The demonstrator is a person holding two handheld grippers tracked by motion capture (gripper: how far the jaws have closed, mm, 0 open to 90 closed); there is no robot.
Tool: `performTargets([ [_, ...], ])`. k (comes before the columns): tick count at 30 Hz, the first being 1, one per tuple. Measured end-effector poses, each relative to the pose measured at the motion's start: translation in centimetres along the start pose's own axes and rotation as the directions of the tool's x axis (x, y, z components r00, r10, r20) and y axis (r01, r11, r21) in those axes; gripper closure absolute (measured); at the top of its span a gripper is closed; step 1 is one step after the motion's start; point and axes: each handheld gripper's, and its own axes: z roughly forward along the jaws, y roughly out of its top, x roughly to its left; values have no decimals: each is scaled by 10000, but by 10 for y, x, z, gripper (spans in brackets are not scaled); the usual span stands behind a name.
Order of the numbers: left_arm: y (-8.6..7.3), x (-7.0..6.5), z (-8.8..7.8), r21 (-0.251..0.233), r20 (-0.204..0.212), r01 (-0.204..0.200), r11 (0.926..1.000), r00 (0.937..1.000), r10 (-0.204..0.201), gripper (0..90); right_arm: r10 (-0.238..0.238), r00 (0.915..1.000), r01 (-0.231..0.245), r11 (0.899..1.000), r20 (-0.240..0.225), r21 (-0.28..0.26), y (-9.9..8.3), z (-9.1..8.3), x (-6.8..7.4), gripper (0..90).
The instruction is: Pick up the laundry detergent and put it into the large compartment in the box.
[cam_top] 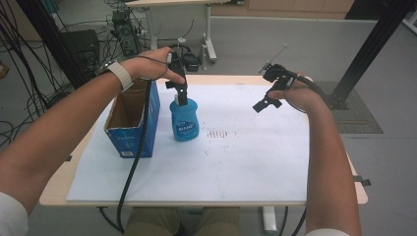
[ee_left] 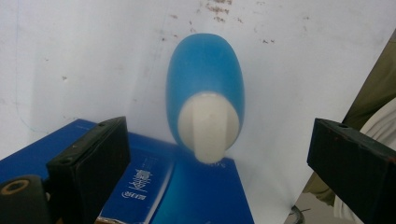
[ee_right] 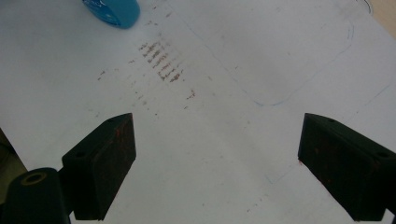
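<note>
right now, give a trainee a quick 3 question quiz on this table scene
1. True or false: the left claw is shut on the bottle.
2. Which stands beside the bottle? A) the box B) a red mug C) a bowl
3. Fill in: the bottle stands ____ on the sheet.

Key:
1. False. Its jaws stand wide open on either side of the cap, not touching it.
2. A. The open blue box is on the side of the person's left arm.
3. Upright. The right claw hangs open over bare sheet, away from it.
</note>
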Motion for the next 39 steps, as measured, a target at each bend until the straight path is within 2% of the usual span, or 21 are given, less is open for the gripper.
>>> performTargets([
  [2, -2, 0, 1, -109, 3, 24, 9999, 10000, -24, 63, -13, 10000, 13, 10000, -6, -31, -1, 0, 0, 112],
  [14, 2, -4, 9, 46, -281, 106, 9999, 9995, -105, 57, 6, 10000, -6, 10000, -26, -54, -1, 1, 0, 111],
  [39, 0, 0, 9, 20, -128, 381, 9993, 9992, -381, 62, 28, 10000, -28, 10000, -8, -87, -2, 0, 0, 111],
])
